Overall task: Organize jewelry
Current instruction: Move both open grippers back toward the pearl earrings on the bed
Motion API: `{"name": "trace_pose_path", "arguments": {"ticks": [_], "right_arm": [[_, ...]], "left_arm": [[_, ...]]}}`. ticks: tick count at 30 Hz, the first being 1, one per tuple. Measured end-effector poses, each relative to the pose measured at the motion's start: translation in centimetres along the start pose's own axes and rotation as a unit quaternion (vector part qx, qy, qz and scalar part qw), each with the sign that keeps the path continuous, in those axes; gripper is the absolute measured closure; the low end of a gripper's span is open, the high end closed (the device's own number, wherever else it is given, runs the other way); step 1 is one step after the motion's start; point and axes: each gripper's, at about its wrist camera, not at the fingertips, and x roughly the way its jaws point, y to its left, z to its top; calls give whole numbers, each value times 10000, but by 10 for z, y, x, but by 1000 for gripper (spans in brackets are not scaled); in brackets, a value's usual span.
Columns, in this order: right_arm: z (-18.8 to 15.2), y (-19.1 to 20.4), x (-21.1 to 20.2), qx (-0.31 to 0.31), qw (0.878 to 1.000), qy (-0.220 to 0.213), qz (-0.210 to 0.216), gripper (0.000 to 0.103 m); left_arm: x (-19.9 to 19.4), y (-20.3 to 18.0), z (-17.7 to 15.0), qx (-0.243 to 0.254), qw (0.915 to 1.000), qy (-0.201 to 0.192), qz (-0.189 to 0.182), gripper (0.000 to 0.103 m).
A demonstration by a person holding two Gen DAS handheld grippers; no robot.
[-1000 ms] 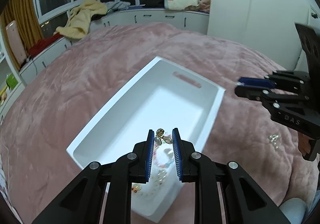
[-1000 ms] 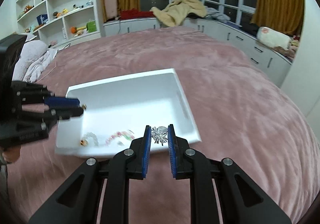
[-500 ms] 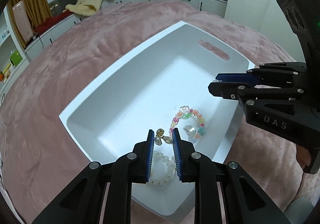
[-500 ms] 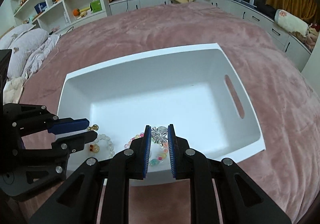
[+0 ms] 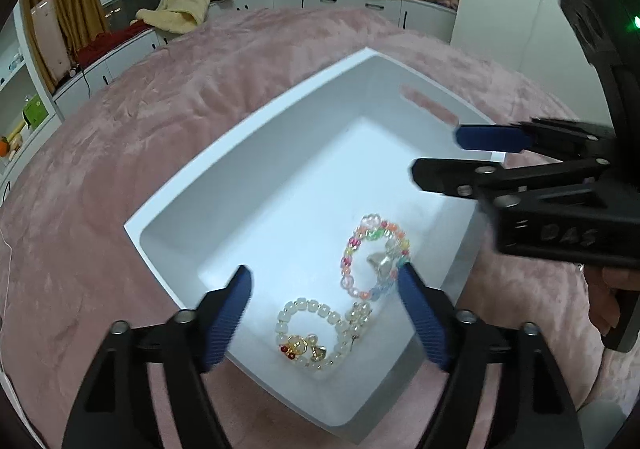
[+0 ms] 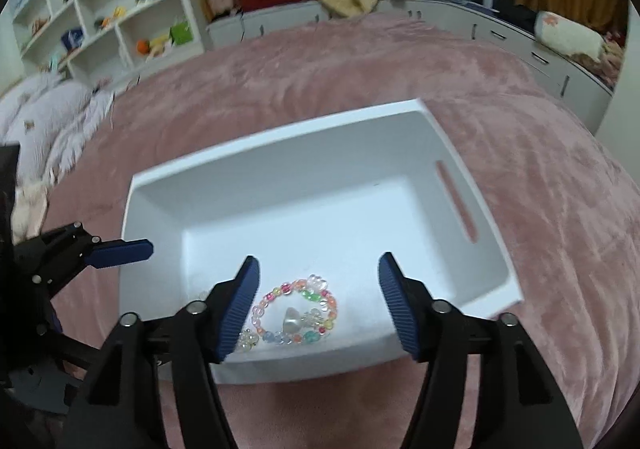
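One white bin (image 5: pixel 256 153); two bead bracelets: multicolour bracelet (image 5: pixel 352 249), white bracelet (image 5: pixel 340 333).

I see a white bin (image 5: pixel 248 153) on the pink bed, open side up, slot handle in its far end wall. Inside, near me, a multicoloured bead bracelet (image 5: pixel 374 255) lies flat around a small silver piece (image 5: pixel 380 261); nearer still, touching it, lies a white bead bracelet (image 5: pixel 316 333) with gold charms (image 5: pixel 308 349).
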Motion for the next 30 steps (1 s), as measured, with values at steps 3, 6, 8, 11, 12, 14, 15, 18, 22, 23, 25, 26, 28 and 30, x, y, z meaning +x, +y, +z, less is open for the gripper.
{"name": "trace_pose_path", "arguments": {"ticks": [3,6,8,11,12,14,15,18,22,23,25,26,28,30], "right_arm": [[-5,-12,-13,65,9999,-109,-105,27],[-14,-27,-24,203,9996,-105,-188,27],[-22,-39,-32,244,9992,-83,-296,27],[-31,-58,-43,290,9984,-46,-489,27],[-34,-65,-47,333,9981,-43,-519,27],[-41,-79,-55,405,9972,-31,-635,27],[-44,-85,-61,460,9965,-43,-693,27],[-57,-111,-84,627,9942,-124,-867,27],[-73,-138,-111,741,9910,-158,-1103,27],[-78,-143,-117,766,9900,-163,-1169,27],[-86,-153,-129,827,9885,-186,-1250,27],[-91,-157,-134,853,9877,-188,-1294,26],[-104,-167,-145,872,9860,-177,-1409,26],[-116,-175,-152,885,9847,-137,-1493,26]], "left_arm": [[-2,-5,3,10,10000,-49,-54,11],[-6,-14,5,62,9998,-101,-163,11],[-8,-25,7,121,9995,-147,-251,11],[-11,-41,7,201,9988,-168,-424,11],[-12,-46,7,226,9985,-182,-454,11],[-14,-57,6,276,9977,-215,-575,11],[-16,-62,6,301,9973,-237,-624,11],[-18,-76,8,381,9962,-269,-735,11],[-16,-99,10,498,9940,-277,-931,11],[-15,-104,11,528,9935,-283,-966,11],[-13,-120,10,614,9921,-274,-1063,11],[-12,-128,10,666,9913,-268,-1100,11],[-8,-144,9,762,9893,-240,-1218,11],[-5,-157,7,857,9876,-217,-1294,11]]}}
